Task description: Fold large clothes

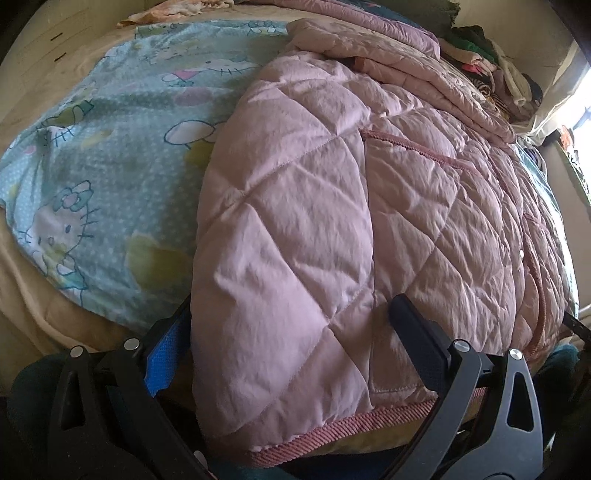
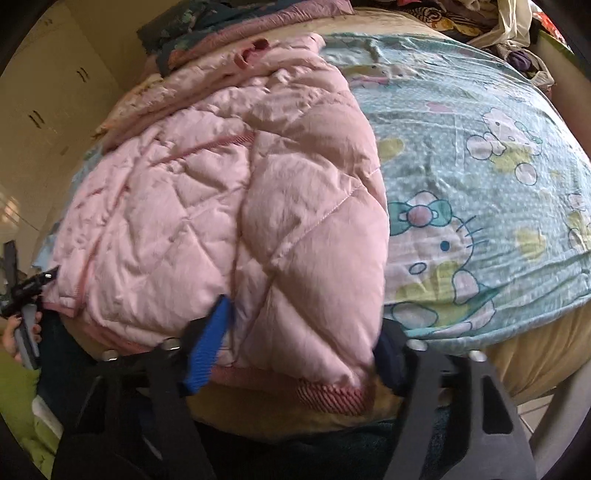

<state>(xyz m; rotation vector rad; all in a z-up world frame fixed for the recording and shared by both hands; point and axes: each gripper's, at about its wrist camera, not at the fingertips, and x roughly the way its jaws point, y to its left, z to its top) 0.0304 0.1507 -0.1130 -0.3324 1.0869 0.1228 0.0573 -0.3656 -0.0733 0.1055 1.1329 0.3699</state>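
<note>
A pink quilted jacket (image 1: 332, 206) lies spread on a bed, its ribbed hem toward me. In the left wrist view my left gripper (image 1: 288, 332) stands wide open, with the folded-in left sleeve and hem between its fingers; the blue pad (image 1: 162, 362) is at the sleeve's outer edge. In the right wrist view the jacket (image 2: 207, 206) lies at centre left and my right gripper (image 2: 306, 332) is open around the right sleeve's ribbed cuff (image 2: 328, 398). The left gripper shows small at the far left (image 2: 33, 284).
A light blue cartoon-cat sheet (image 1: 110, 155) (image 2: 480, 177) covers the beige mattress (image 1: 44, 317). Piles of clothes (image 1: 491, 74) (image 2: 509, 26) lie along the far side. Cream cupboards (image 2: 48, 110) stand to the left.
</note>
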